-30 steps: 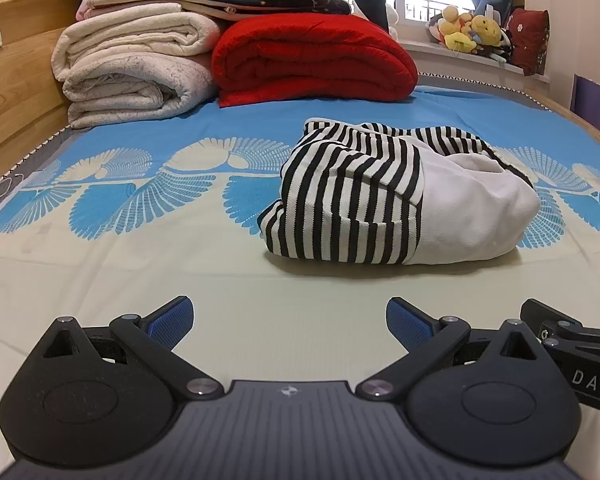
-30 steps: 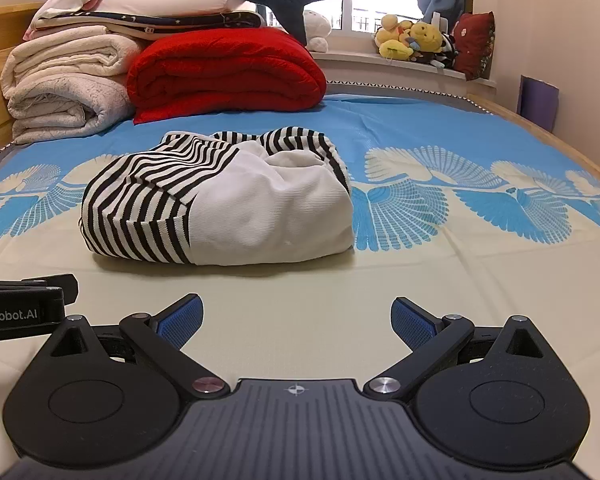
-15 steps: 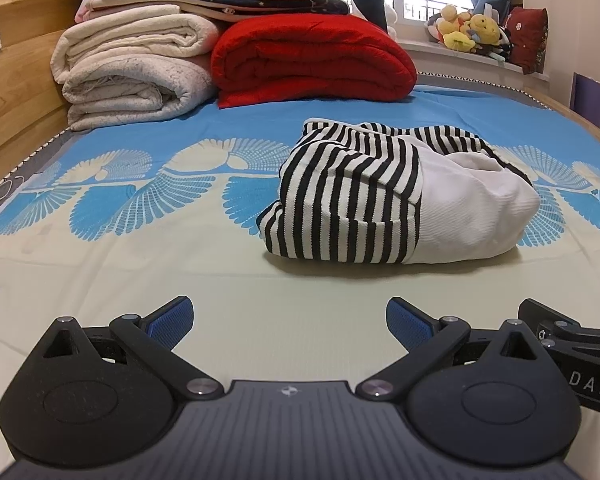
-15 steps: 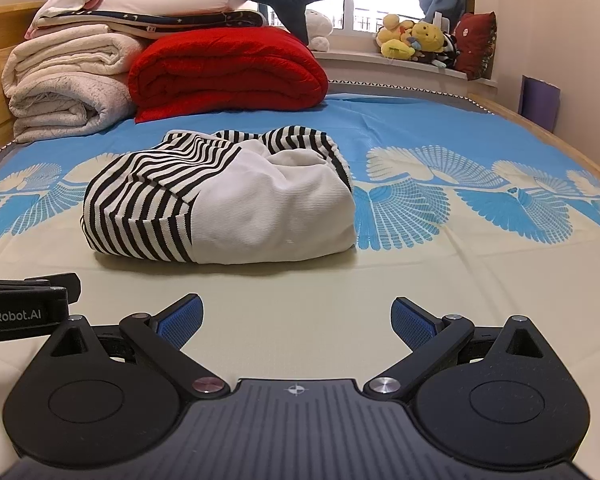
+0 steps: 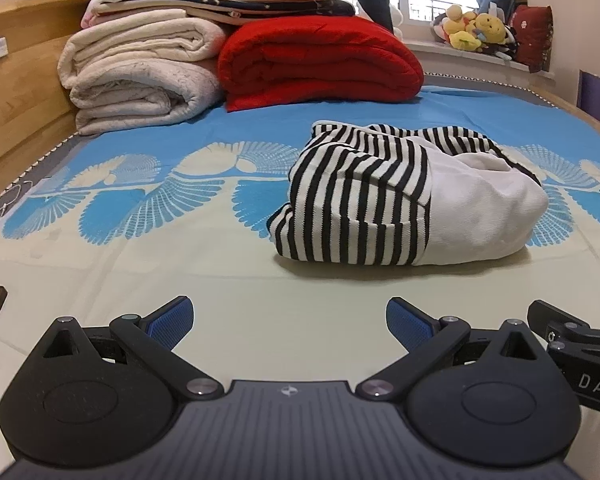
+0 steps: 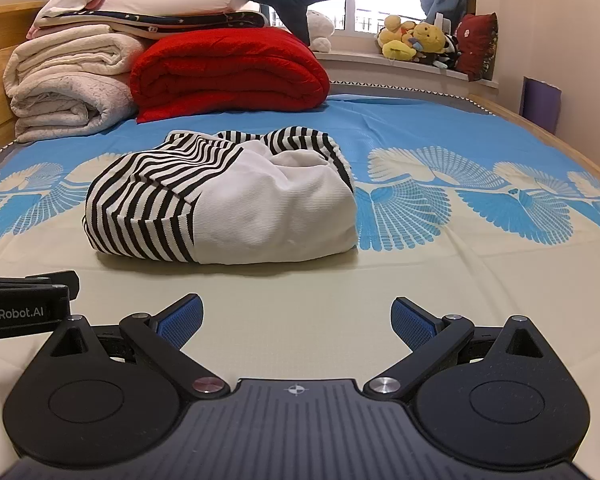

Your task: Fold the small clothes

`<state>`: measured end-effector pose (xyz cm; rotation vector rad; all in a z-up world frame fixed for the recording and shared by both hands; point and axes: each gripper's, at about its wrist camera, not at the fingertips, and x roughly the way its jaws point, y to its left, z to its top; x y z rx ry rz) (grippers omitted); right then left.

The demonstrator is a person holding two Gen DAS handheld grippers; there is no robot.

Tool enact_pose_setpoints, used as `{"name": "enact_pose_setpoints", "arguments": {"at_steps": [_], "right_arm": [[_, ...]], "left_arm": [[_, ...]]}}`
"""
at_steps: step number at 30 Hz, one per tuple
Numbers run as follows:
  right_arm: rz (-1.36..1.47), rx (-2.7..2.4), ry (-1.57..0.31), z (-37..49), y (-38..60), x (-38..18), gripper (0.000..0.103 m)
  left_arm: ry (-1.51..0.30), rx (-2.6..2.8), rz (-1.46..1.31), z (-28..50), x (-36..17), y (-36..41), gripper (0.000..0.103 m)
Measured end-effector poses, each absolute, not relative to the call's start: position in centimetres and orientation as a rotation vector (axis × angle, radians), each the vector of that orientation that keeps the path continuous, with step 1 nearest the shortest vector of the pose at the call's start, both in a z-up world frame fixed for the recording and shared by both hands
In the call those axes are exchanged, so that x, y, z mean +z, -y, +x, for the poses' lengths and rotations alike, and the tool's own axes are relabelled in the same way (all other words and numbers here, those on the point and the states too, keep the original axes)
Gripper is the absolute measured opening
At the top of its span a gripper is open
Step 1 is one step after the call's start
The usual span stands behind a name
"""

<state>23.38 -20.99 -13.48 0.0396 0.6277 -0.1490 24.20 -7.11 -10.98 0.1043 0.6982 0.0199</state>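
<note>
Now, with the left gripper (image 5: pixel 287 320) and right gripper (image 6: pixel 296 320) both spread and empty, check the striped garment (image 6: pixel 220 204) sits squarely folded before reaching in.

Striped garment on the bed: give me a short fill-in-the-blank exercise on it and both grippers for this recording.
1. The black-and-white striped garment lies in a folded bundle on the ____.
2. The left gripper and the right gripper both have their jaws ____ and hold nothing.
3. Behind the garment, beside the cream blankets, lies a rolled blanket coloured ____.
4. On the windowsill sits a heap of plush ____.

Missing words: bed; open; red; toys
</note>
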Motion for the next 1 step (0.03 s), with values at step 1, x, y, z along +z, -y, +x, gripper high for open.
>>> {"name": "enact_pose_setpoints", "arguments": {"at_steps": [1], "right_arm": [[0.039, -0.149, -0.627, 23.37, 20.98, -13.48, 0.100]], "left_arm": [[-0.700, 0.020, 0.101, 24.21, -10.97, 7.07, 0.103]]}}
